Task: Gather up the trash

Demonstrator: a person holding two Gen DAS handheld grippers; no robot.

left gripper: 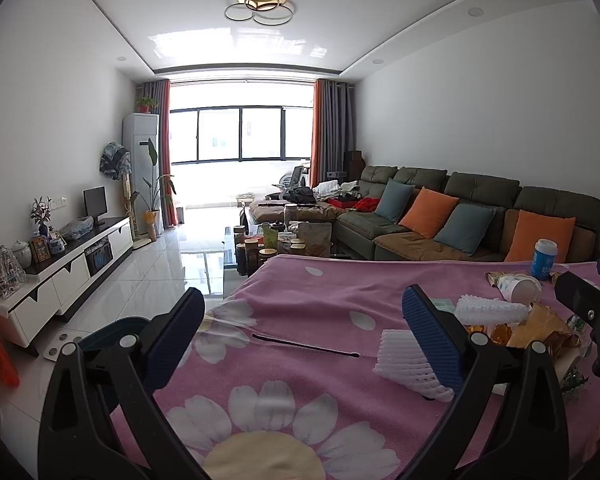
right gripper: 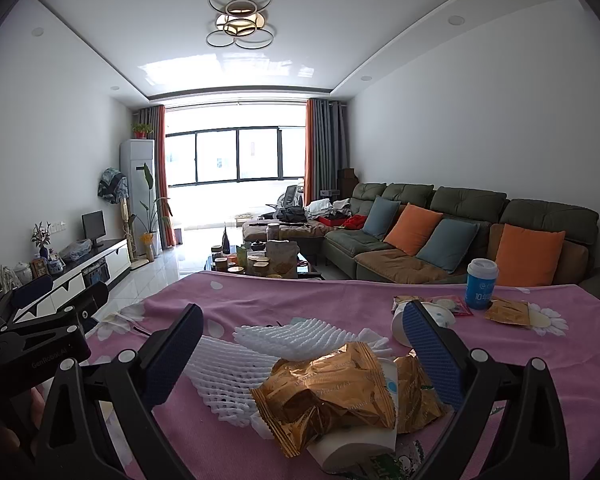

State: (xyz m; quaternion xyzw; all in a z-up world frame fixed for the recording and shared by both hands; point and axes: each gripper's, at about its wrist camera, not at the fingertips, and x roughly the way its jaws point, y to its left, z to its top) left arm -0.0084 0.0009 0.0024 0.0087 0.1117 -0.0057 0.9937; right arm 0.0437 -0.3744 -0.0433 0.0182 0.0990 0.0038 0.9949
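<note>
Trash heap on the pink-clothed table (right gripper: pixel 300 292): gold wrapper (right gripper: pixel 324 396), white foam net (right gripper: pixel 228 380), tipped paper cup (right gripper: pixel 412 328). All likely light, crushable; pinch wrapper at its crumpled middle. Right gripper (right gripper: pixel 300 360) gaping, empty, just short of it. Left gripper (left gripper: pixel 304 344) likewise spread, nothing held.

Both wrist cameras, low over the pink cloth (left gripper: pixel 300 304) (shared), apparently face the window (right gripper: pixel 236 156).
</note>
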